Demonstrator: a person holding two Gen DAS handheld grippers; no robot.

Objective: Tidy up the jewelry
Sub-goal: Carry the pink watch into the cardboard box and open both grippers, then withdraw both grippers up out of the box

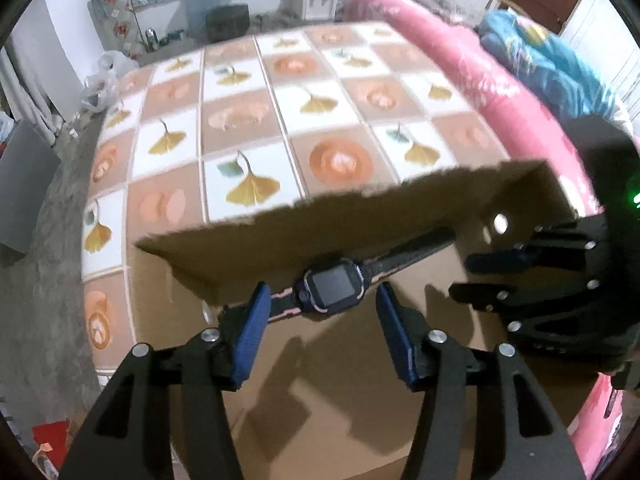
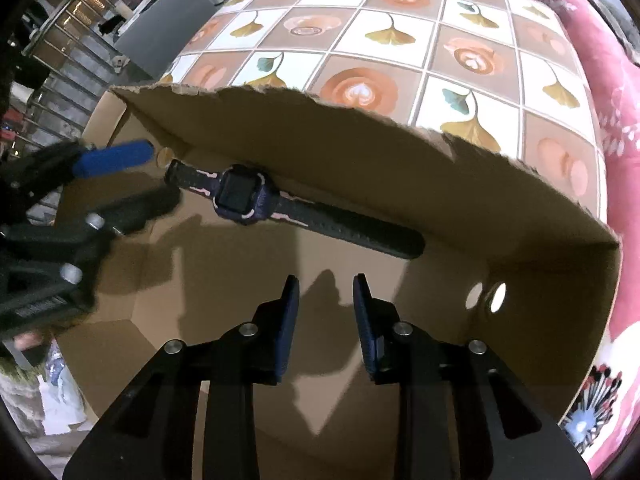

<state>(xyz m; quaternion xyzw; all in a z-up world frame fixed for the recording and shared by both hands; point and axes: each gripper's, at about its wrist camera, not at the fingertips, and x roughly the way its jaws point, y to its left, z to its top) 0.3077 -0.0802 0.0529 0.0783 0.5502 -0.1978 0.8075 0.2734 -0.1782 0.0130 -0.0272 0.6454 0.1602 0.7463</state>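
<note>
A dark blue watch (image 1: 332, 290) with a square face and pink-trimmed strap lies flat on the floor of an open cardboard box (image 1: 360, 216), against its far wall. It also shows in the right wrist view (image 2: 244, 194). My left gripper (image 1: 320, 300) is open inside the box, its blue pads on either side of the watch, holding nothing. My right gripper (image 2: 326, 288) is open and empty, inside the box, a short way in front of the watch strap. Each gripper shows at the edge of the other's view.
The box (image 2: 520, 184) has torn upper edges and a round hole in its right wall (image 2: 498, 296). It stands on a table with a tiled leaf-and-coffee patterned cloth (image 1: 248, 120). A pink padded bedcover (image 1: 460, 68) lies to the right of the table.
</note>
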